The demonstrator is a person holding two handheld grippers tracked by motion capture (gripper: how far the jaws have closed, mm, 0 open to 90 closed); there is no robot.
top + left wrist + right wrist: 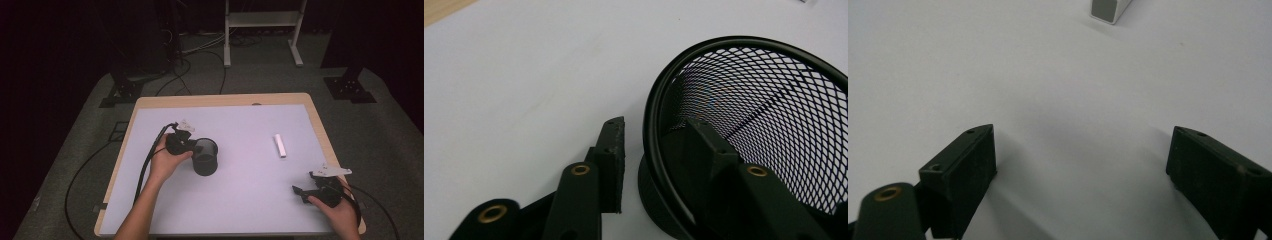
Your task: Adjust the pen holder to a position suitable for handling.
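On the pale table (250,200) in a dark room, the left gripper (192,145) straddles the mesh cup's (205,157) rim, jaws not yet pinching; right gripper (305,192) rests spread near a white block (280,145).

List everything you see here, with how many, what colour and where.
Mesh cup: one, black, upright on the table's left half, its wall between the left gripper's jaws.
Stick: one, white, lying right of centre on the table.
Table: one, pale lilac top with a wooden edge.
Frame: one, white, on the floor behind the table.
Stand feet: two, black, on the floor at the table's far corners.
Left gripper: one, black, one jaw inside the cup and one outside, a small gap on the outer side.
Right gripper: one, black, open, near the table's right front corner.
Hands: two, one on each gripper.
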